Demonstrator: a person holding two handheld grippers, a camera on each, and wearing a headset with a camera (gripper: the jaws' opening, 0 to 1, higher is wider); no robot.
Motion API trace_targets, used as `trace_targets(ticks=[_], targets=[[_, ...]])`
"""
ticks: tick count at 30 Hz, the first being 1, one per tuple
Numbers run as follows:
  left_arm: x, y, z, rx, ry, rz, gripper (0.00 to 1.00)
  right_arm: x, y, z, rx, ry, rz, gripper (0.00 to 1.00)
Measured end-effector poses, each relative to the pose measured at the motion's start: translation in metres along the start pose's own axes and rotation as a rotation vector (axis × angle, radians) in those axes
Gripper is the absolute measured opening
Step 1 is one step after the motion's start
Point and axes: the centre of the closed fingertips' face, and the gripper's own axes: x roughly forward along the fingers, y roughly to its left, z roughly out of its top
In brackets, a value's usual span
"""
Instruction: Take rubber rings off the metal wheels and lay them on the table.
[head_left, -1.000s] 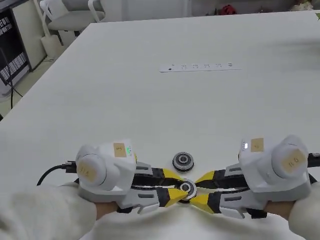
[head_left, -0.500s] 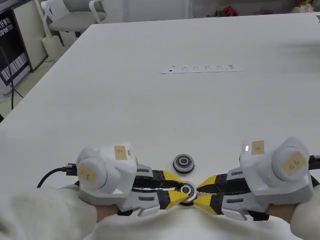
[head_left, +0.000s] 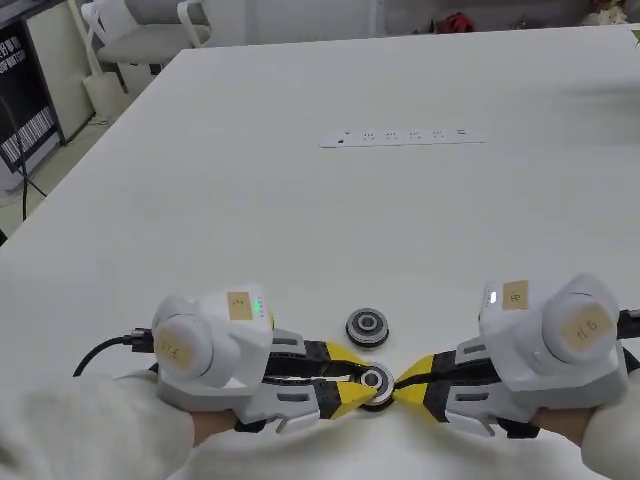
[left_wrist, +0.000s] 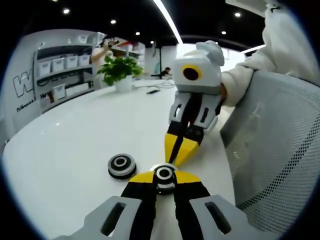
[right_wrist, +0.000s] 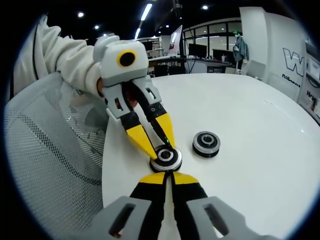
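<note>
**Right jaws closed down at the wheel's rim**

On the left, the left gripper (head_left: 352, 380) kept its yellow jaws pinched on either side of the held wheel (head_left: 374, 379). That grip looked no different from a second before. The wheel had not shifted either. It sat close to the near edge of the table (head_left: 400, 220), right in front of the person. I could not tell whether it rested on the surface or hung just above it.

The change was on the right. The right gripper (head_left: 402, 384) had been spread wider a second earlier. Now its jaws were drawn almost together, with the tips against the wheel's near rim. The right gripper view showed only a thin slit between them. Whether they had actually nipped the rubber ring (right_wrist: 176, 164) could not be made out. The dark band looked fully seated around the wheel. I judged that the peel had only just been set up, with one gripper bracing and the other biting at the edge.

The held wheel lay flat, with its bore pointing up towards the headset. As a round disc it had no long direction across the table, so its one axis, the axle line, stood roughly upright. The spare wheel (head_left: 367, 325) lay flat the same way just beyond it, apart from both grippers, with its ring in place.
</note>
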Motion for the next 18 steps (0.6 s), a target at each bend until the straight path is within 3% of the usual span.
trace_targets(ticks=[4,18], targets=[[0.0004,-0.0009,0.0008,0.002,-0.001,0.0,0.13,-0.0002,-0.0015,-0.0005,0.031,0.003,-0.006,0.0],[0.001,-0.0028,0.0027,0.008,-0.007,-0.002,0.13,-0.0023,-0.0074,-0.0023,0.393,-0.041,0.006,0.0]])
